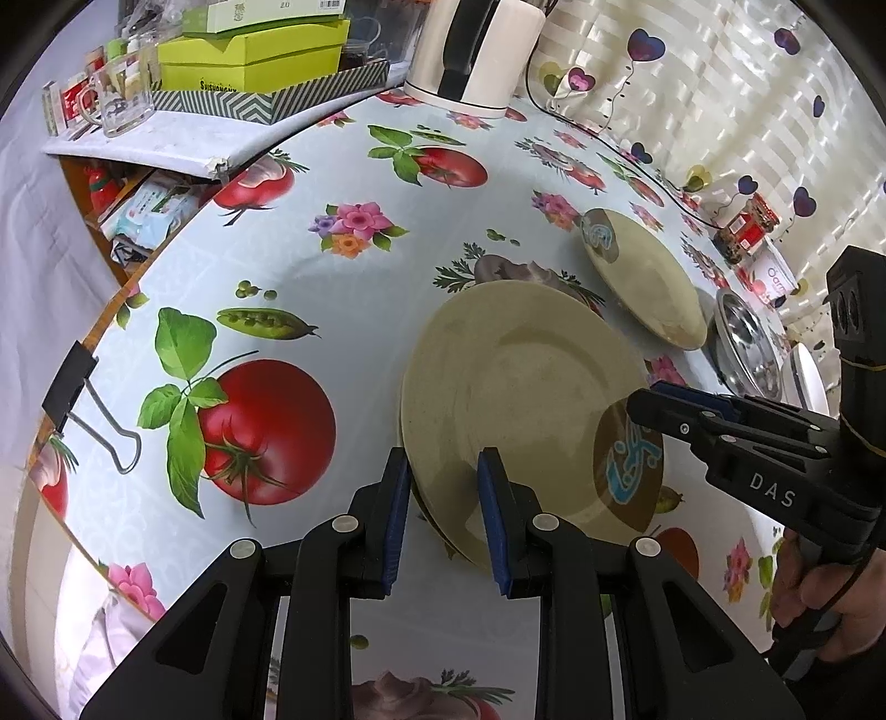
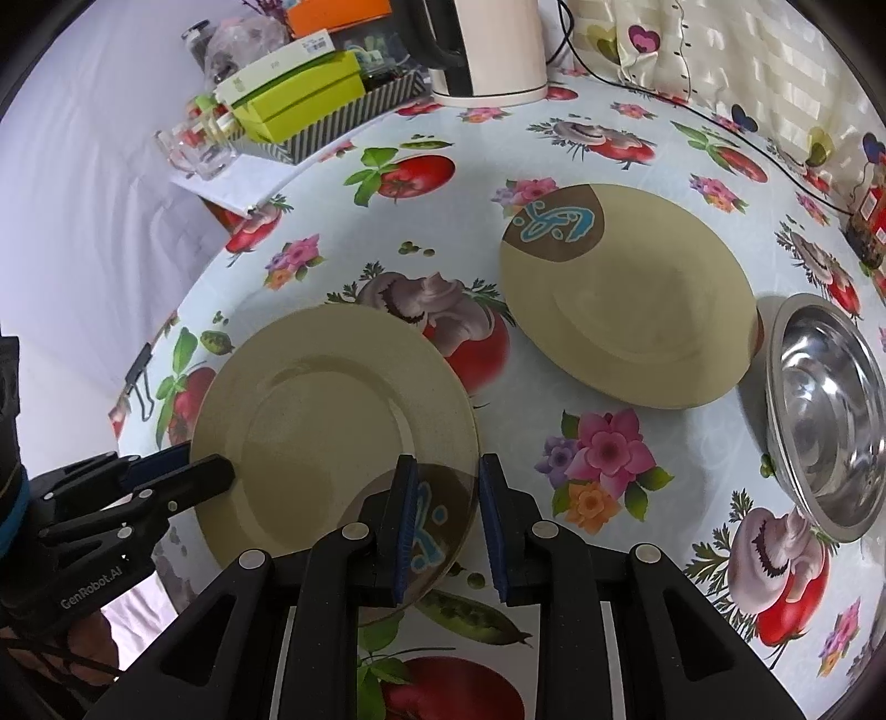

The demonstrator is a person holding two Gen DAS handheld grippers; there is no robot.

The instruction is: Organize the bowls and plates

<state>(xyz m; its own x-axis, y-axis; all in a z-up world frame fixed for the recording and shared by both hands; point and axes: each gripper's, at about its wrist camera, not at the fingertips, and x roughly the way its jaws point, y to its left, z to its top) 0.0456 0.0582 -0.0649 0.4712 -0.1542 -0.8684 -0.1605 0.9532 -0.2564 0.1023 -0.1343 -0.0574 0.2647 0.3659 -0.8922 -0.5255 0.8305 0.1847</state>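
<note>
On the table [image 1: 343,260] with the tomato and flower cloth: two tan plates and one shiny bowl.

Near plate [image 1: 515,376] down low in the left wrist view, right in front of the left gripper [image 1: 444,520]. Two blue pads [image 1: 394,515] on that gripper, parted, with the plate's near rim poking in between them. One pad out past the rim, the other up over the plate's flat part. Gap much wider than the thin rim, so let go, not squeezing. Pads touching the plate or not: cannot tell.

Same plate, other side, right in front of the right gripper [image 2: 447,520]. Parted too, not clamped. One pad over the brown patch with the blue squiggle, the other just outside the rim, with a bit of cloth showing in the gap. One plate, then, with tongs at two sides of its edge, reaching in from across each other. Maybe a second rim peeking out under this plate, too thin to be sure.

Far plate [image 2: 631,299] flat on the cloth, apart from the near plate and from both tongs. Steel bowl [image 2: 830,410] just beside the far plate, on its right. White kettle [image 2: 487,50] way at the back. Black clip [image 1: 72,382] on the table's left edge.
</note>
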